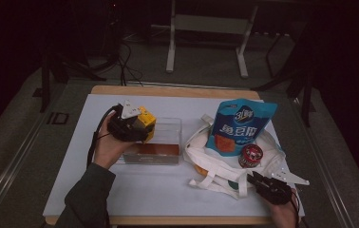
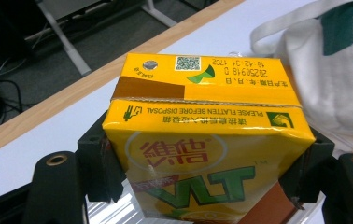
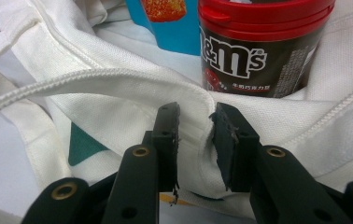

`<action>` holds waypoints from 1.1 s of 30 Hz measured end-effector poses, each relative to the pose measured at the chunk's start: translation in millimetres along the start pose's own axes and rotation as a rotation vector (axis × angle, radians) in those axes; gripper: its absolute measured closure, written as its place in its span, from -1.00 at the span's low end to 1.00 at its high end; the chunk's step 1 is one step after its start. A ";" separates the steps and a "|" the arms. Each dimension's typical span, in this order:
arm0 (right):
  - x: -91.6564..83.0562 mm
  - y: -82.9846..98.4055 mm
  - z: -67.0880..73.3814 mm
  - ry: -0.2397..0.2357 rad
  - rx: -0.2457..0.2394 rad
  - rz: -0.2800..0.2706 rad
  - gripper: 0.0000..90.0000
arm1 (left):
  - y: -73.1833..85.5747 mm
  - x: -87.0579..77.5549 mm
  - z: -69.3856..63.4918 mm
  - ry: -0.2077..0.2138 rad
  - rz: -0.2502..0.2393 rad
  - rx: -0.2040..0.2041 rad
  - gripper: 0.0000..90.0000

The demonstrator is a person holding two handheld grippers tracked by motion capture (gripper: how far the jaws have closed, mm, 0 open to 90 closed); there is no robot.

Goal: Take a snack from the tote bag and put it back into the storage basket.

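My left gripper (image 1: 138, 124) is shut on a yellow drink carton (image 1: 146, 121), held above the left end of a clear plastic box (image 1: 168, 130). In the left gripper view the carton (image 2: 202, 116) lies between both jaws of that gripper (image 2: 207, 175), its top flap facing away. A white tote bag (image 1: 215, 166) lies at the right with a blue snack pouch (image 1: 241, 124) and a red-lidded M&M's jar (image 1: 250, 156) standing in it. My right gripper (image 1: 253, 177) pinches the bag's near rim; in the right gripper view its jaws (image 3: 195, 135) clamp a fold of the bag (image 3: 118, 88) just below the jar (image 3: 258, 51).
A brown item (image 1: 154, 149) lies in the bottom of the clear box. Something orange (image 1: 199, 169) peeks from the bag's left side. The white table top (image 1: 158, 190) has a wooden edge at the far side. Metal frame legs (image 1: 170, 47) stand on the floor beyond.
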State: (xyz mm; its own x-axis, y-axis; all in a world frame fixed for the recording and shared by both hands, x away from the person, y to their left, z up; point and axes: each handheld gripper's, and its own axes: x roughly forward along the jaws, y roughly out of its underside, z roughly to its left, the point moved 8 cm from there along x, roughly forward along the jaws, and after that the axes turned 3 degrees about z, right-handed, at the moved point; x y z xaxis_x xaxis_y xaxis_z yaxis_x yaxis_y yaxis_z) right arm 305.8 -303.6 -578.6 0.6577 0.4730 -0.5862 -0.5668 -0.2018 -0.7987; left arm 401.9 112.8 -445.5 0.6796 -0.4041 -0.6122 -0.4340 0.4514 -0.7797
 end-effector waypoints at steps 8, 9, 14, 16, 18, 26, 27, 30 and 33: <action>0.0 0.1 0.1 0.000 0.001 0.000 0.57 | 10.9 -1.3 16.2 -0.050 0.022 -0.020 -0.36; 0.0 0.1 0.1 0.000 0.001 0.000 0.57 | 12.3 -1.2 18.3 -0.053 0.022 -0.026 -0.36; 0.0 0.1 0.1 0.000 0.001 0.000 0.57 | 19.4 -1.5 28.2 -0.057 0.011 -0.064 -0.36; 0.0 0.1 0.1 0.000 0.002 0.000 0.57 | 22.6 -0.2 31.2 -0.061 0.013 -0.076 -0.36; 0.0 0.1 0.1 0.000 0.002 0.000 0.56 | 25.9 1.1 34.5 -0.071 0.018 -0.085 -0.36; 0.0 0.1 0.1 0.000 0.002 0.000 0.57 | 32.6 4.7 47.5 -0.083 0.023 -0.127 -0.36; 0.0 0.1 0.1 0.001 0.002 0.000 0.57 | 33.4 5.7 48.5 -0.084 0.027 -0.130 -0.36; -0.1 0.1 0.1 0.001 0.002 0.000 0.57 | 36.4 10.5 51.0 -0.087 0.038 -0.136 -0.36; -0.1 0.1 0.2 0.002 0.003 0.000 0.56 | 41.1 16.5 52.6 -0.088 0.052 -0.140 -0.37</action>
State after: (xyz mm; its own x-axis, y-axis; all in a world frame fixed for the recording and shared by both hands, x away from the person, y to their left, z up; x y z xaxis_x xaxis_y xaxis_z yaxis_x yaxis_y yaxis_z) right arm 305.6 -303.5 -578.6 0.6588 0.4716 -0.5862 -0.5679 -0.1993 -0.7986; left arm 426.4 166.5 -480.7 0.7006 -0.3091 -0.6431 -0.5436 0.3526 -0.7617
